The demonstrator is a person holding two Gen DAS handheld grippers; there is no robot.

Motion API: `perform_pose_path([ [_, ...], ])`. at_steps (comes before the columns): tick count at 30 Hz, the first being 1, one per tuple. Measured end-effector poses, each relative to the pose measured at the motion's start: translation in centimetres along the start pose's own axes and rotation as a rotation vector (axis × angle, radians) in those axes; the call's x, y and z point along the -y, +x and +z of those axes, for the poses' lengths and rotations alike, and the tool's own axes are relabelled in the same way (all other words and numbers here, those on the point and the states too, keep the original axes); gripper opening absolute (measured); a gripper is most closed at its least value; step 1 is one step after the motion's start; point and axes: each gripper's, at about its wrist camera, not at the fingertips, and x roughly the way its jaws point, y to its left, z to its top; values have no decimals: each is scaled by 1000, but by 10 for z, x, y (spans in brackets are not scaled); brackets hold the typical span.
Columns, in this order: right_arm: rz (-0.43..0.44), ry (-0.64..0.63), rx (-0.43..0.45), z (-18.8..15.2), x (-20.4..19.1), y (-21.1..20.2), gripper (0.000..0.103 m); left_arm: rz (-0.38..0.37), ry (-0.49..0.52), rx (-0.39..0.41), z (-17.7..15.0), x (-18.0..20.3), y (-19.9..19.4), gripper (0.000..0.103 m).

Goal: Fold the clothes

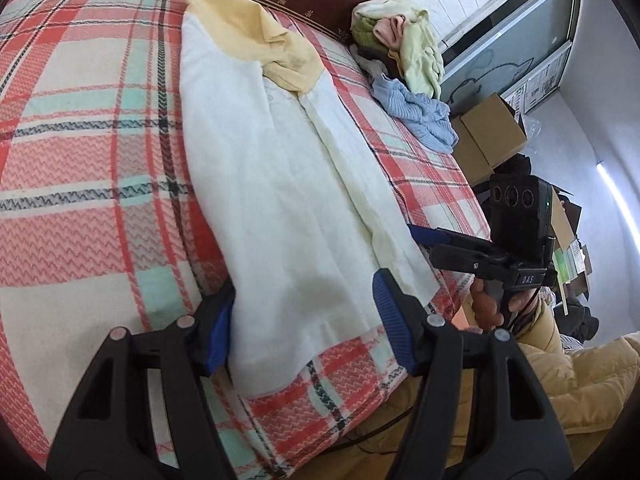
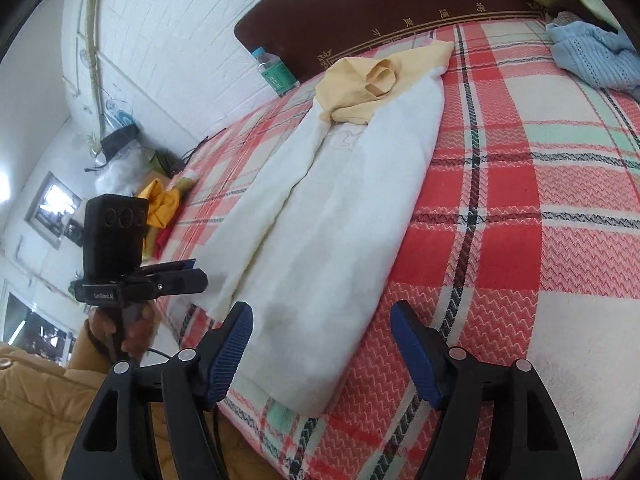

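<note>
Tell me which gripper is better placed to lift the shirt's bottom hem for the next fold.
Probably left: the open left gripper straddles the cream shirt hem, while the open right gripper sits slightly off its corner.

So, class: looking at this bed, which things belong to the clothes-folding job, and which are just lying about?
Part of the job:
- white garment with yellow hood, lengthwise on the bed
- heap of unfolded clothes by the headboard
- left gripper and right gripper, jaws open

Lying about:
- water bottle
- cardboard boxes
- plaid bedspread
</note>
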Motion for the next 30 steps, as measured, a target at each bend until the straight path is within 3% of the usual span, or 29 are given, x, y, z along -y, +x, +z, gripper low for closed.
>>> perform_pose_path([
  [3, 39, 6, -8, -3, -3, 2, 74, -25, -38, -5, 1, -4, -1, 65],
  [12, 135, 41, -27, -8, -1, 3, 72, 9, -27, -43, 2, 1, 0, 65],
  [15, 121, 37, -30, -8, -3, 6, 72, 42, -23, -51, 3, 2, 2, 54],
  [18, 84, 39, -34, -9, -2, 10, 55, 73, -34, -54, 3, -2, 1, 40],
  [20, 54, 57, -38, -9, 3, 12, 23, 95, -41, -58, 3, -4, -1, 26],
  [22, 31, 75, -42, -9, 8, 14, 8, 118, -46, -63, 3, -6, -2, 18],
  [25, 48, 77, -35, -9, 7, 11, 8, 112, -69, -66, 3, -9, -5, 16],
  [30, 129, 101, 4, 1, 3, 0, 8, -44, -165, -54, 10, -15, -15, 16],
])
